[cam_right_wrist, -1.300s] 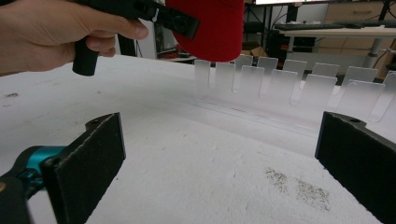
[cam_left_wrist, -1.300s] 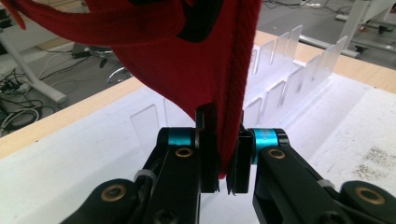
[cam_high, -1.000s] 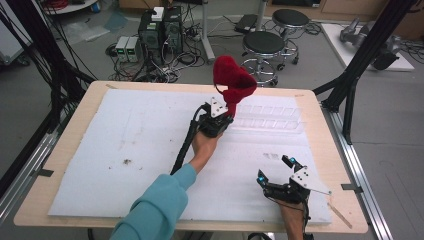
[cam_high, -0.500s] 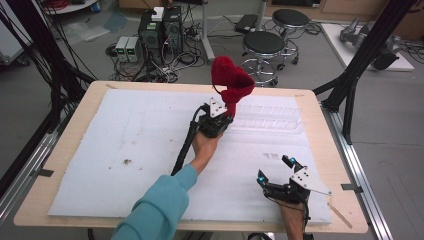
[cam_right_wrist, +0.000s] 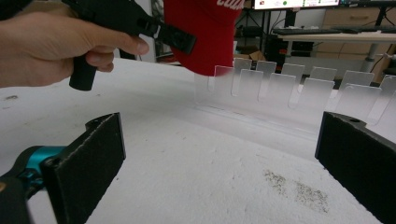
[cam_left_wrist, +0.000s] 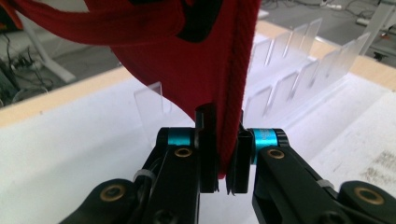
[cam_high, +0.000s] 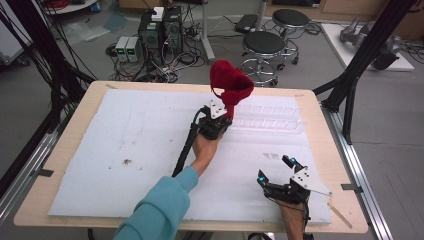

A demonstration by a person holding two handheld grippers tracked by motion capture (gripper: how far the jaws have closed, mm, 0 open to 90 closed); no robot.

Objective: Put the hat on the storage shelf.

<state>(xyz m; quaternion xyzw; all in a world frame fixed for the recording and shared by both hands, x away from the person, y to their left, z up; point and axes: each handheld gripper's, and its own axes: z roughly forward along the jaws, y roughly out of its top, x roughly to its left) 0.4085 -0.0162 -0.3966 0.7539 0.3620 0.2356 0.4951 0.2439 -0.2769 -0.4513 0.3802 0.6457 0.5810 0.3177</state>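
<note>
Essentially unchanged across last second: both hands static, red fabric baseball cap [cam_high: 230, 86] held aloft at same spot above near end of clear plastic slotted rack [cam_high: 267, 117]. Reading: pause before placement, cap not yet seated on rack.
- Left gripper [cam_left_wrist: 223, 154]: jaws clamped on cap's stitched edge; cloth soft, ribbed seam, white lettering.
- Right gripper [cam_high: 276, 169]: jaws wide apart, empty, resting low near table's front right.
- White foam sheet [cam_high: 125, 150]: matte, speckled, over wooden table [cam_high: 60, 145].

The red cap [cam_high: 230, 85] has swung slightly toward nine o'clock above the left gripper [cam_high: 226, 114]. Its top also sits a touch higher.
</note>
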